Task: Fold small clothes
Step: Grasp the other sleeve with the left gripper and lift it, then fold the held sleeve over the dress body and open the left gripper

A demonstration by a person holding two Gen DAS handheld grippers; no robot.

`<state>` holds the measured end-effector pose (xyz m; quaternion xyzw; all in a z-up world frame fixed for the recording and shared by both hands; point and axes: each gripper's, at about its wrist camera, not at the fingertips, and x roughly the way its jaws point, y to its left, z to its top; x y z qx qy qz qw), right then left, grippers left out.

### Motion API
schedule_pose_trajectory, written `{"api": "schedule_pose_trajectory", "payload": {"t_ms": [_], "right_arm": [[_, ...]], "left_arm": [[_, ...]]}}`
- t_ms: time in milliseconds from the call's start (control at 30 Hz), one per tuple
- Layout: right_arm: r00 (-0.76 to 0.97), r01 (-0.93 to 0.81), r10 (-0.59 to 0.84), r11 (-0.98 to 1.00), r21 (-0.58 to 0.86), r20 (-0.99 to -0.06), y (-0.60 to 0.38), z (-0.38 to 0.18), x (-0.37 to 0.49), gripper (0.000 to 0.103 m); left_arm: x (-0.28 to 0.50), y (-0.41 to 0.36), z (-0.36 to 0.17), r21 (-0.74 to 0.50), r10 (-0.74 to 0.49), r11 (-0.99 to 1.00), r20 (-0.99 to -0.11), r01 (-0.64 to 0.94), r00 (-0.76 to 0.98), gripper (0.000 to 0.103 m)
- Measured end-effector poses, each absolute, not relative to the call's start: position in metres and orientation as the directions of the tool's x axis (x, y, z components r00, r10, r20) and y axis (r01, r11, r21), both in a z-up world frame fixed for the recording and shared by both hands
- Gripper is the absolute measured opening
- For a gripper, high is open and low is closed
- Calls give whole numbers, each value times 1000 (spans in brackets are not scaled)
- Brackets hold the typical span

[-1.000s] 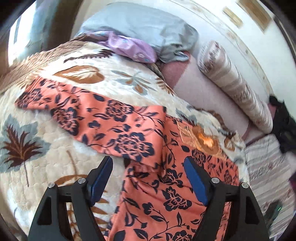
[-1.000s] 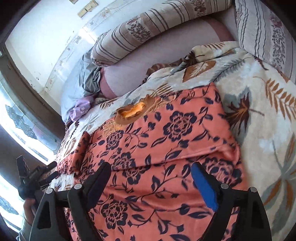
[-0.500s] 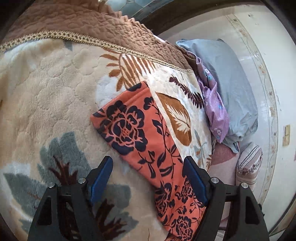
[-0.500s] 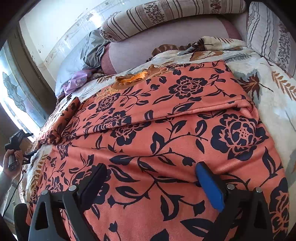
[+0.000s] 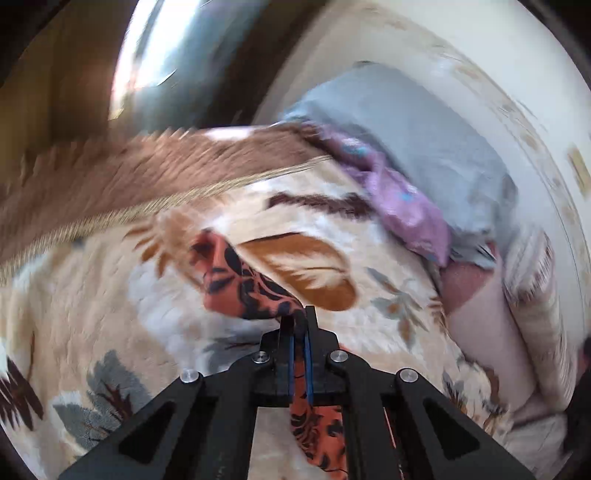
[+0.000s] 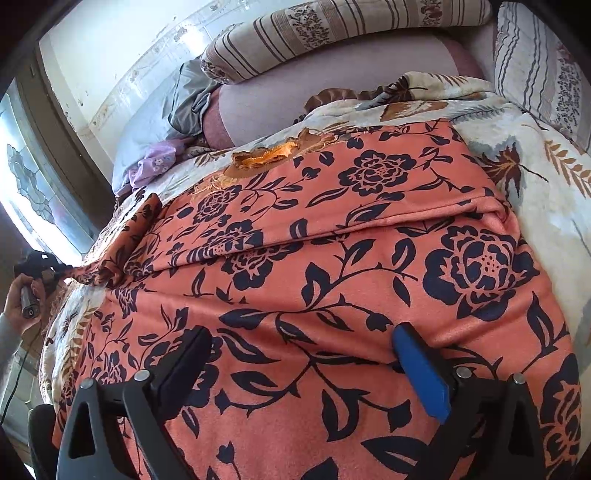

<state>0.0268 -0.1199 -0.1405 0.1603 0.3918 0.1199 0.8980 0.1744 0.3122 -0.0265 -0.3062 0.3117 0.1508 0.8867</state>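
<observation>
An orange garment (image 6: 332, 258) with dark blue flowers lies spread on the bed, its embroidered neckline (image 6: 273, 155) at the far side. My right gripper (image 6: 301, 336) hovers just above the garment's body, jaws wide open, nothing pinched. In the blurred left wrist view my left gripper (image 5: 299, 315) is shut on the garment's sleeve (image 5: 236, 284), which bunches ahead of the fingertips and trails down between the jaws. The right wrist view shows the left gripper (image 6: 40, 262) at the far left in a person's hand (image 6: 20, 299), with the sleeve pulled taut toward it.
A cream blanket (image 6: 517, 177) with a leaf pattern covers the bed. Striped pillows (image 6: 332, 29) and a pink bolster (image 6: 332, 81) lie at the head. A grey pillow (image 5: 424, 122) and a purple cloth (image 5: 399, 206) sit near the wall. A window (image 6: 33, 184) is at the left.
My left gripper went from open over the sleeve to shut on it and swung with it, blurring its view. My right gripper sank closer to the garment, then held still.
</observation>
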Motion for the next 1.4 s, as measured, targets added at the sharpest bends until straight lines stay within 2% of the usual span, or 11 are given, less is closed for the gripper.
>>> {"api": "schedule_pose_trajectory", "payload": {"t_ms": [233,500,600,667,733,767,867,1100,1200,1267,1400], "right_arm": [[672,-93,375,899,428,-639,-126,-139,25,100],[676,-88,417,864,495,-608,-135,-136,24,100],[662,-63,440,840,539,-607,-142,-131,24,100],[669,-42,479,788,614,-568,-153,-121,25,100],[685,-25,518,719,694,-512,-163,-109,33,100],[681,-21,540,690,724,-495,-165,-104,42,100],[640,2,632,567,824,-436,-164,-101,81,100],[526,237,634,531,814,-567,-147,-135,156,99],[477,200,567,674,711,-672,-128,-129,162,70],[412,184,519,757,627,-749,-113,-131,168,19],[427,19,365,911,412,-827,-82,-93,173,12]], "left_arm": [[178,69,60,-236,-204,967,-516,90,832,4],[182,-98,-73,-244,-365,924,-794,295,486,13],[182,-81,-108,-290,-352,933,-854,212,383,20],[173,-55,-98,-336,-383,924,-828,184,409,41],[156,-21,-76,-382,-407,911,-774,155,485,75],[150,-3,-66,-409,-419,902,-743,142,522,79],[136,39,-50,-474,-443,874,-690,105,573,80],[115,133,-72,-524,-358,847,-691,-94,628,80],[114,159,-91,-547,-340,820,-699,-165,629,80],[113,170,-99,-557,-340,810,-702,-185,626,80],[120,173,-111,-587,-375,783,-710,-207,595,80]]}}
